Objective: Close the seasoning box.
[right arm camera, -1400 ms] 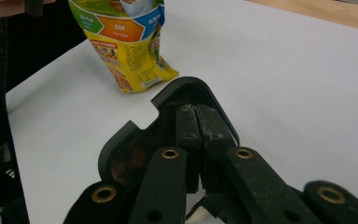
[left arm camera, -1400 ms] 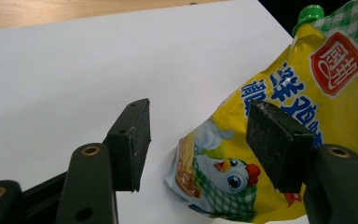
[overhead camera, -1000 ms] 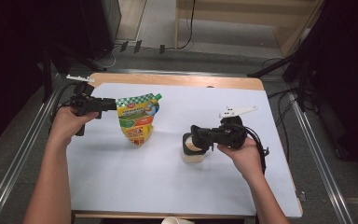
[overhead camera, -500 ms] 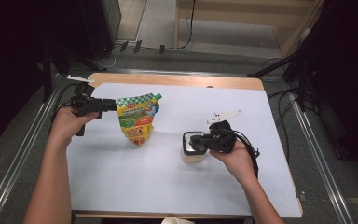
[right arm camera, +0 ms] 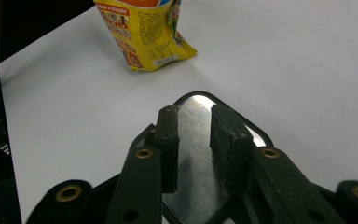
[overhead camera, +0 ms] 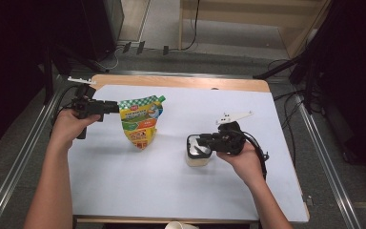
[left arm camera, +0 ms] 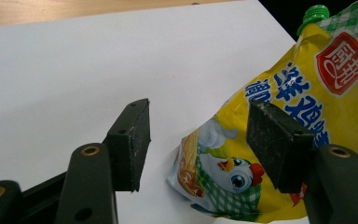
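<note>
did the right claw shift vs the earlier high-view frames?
Yes. In the high view the right claw has slid left over the small white black-rimmed container, toward the yellow-green spouted pouch. Its jaws have just been opening, nothing clamped between them.

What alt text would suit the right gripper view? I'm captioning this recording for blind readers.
Two black pads of the right gripper stand slightly apart over the shiny foil top of a container, the jaws having just been opening with nothing visibly clamped between them. Beyond, a yellow printed pouch stands on the white table.
</note>
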The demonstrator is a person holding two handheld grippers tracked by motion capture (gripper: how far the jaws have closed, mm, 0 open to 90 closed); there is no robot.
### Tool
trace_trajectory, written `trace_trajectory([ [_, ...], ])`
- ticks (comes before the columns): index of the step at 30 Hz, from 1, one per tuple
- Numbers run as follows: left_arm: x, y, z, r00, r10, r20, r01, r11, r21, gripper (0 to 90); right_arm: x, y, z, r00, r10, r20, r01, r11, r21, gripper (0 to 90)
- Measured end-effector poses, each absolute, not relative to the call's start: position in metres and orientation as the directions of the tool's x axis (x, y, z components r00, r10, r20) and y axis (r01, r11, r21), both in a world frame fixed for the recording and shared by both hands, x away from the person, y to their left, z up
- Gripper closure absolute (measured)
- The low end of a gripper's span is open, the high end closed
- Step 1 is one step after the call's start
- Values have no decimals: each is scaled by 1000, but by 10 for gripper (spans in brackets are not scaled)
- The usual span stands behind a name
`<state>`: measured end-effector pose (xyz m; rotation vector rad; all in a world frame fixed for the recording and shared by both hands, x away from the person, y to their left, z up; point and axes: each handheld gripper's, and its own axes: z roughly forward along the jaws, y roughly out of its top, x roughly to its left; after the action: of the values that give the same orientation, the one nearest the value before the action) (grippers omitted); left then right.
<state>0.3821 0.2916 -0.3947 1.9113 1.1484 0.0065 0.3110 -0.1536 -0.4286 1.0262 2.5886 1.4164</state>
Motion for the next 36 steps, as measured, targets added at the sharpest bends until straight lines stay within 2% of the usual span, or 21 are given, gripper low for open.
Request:
trace_trajectory([
  [6, 382, 291, -395, 574, 715, -399, 709, -190, 680, 409, 314, -161, -428, -787, 543, 294, 536, 365, 761, 591],
  [12, 383, 290, -396, 575, 714, -400, 709, -189, 680, 407, 317, -170, -428, -774, 568, 279, 532, 345, 773, 501],
  [21, 383, 287, -398, 577, 715, -395, 710, -201, 675, 407, 322, -191, -430, -748, 623, 228, 495, 296, 817, 434],
  [36, 384, 286, -400, 576, 715, -395, 712, -201, 673, 408, 331, -218, -441, -686, 693, 221, 522, 258, 813, 364],
])
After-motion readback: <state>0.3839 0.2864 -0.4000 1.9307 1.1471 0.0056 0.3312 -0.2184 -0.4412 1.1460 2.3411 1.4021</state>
